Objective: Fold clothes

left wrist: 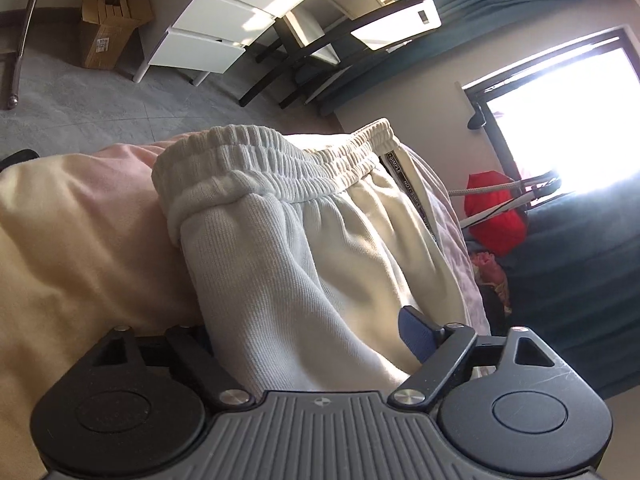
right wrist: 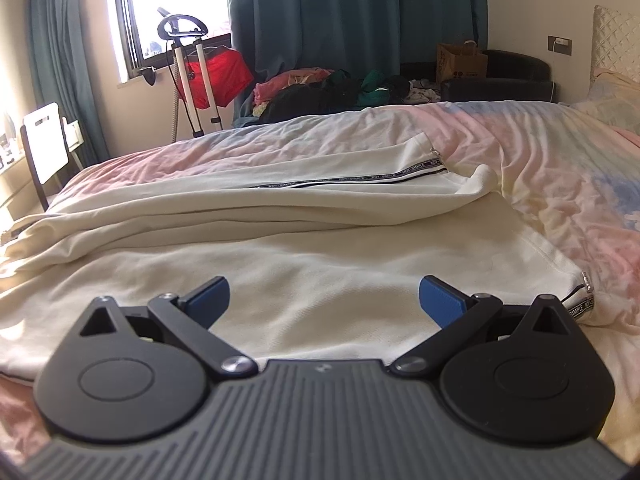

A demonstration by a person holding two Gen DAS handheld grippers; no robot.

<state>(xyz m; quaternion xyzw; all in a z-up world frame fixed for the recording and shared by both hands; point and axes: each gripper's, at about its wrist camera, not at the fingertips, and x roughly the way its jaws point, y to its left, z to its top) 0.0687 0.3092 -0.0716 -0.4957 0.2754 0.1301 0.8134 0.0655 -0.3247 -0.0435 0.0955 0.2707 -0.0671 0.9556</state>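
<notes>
The cream sweatpants (right wrist: 280,216) lie spread across the bed (right wrist: 540,168), which wears a rumpled pastel sheet in pink, yellow and blue. In the right wrist view the legs run from about nine o'clock toward three o'clock, one lying partly over the other, each with a black-and-white lettered side stripe (right wrist: 348,178) ending at a small zip at the hem. The right tongs (right wrist: 324,300) hang just over the near leg with the jaws standing wide apart, both blue pads (right wrist: 442,300) clear of the cloth and nothing between them. In the left wrist view the ribbed elastic waistband (left wrist: 272,160) sits at twelve o'clock, bunched and raised, and a thick fold of the pants runs down from it into the left tongs (left wrist: 312,340). That fold fills the gap between the jaws; only the blue pad (left wrist: 416,332) at three o'clock shows, right against the cloth, while the other pad is hidden behind the fabric, so a firm pinch cannot be confirmed. Beyond the bed, a red garment (right wrist: 216,76) hangs on a steamer stand (right wrist: 188,64) near the window at eleven o'clock, a heap of clothes (right wrist: 332,92) lies under the teal curtains (right wrist: 352,12), and a white drawer unit (left wrist: 224,20) stands on the floor.
</notes>
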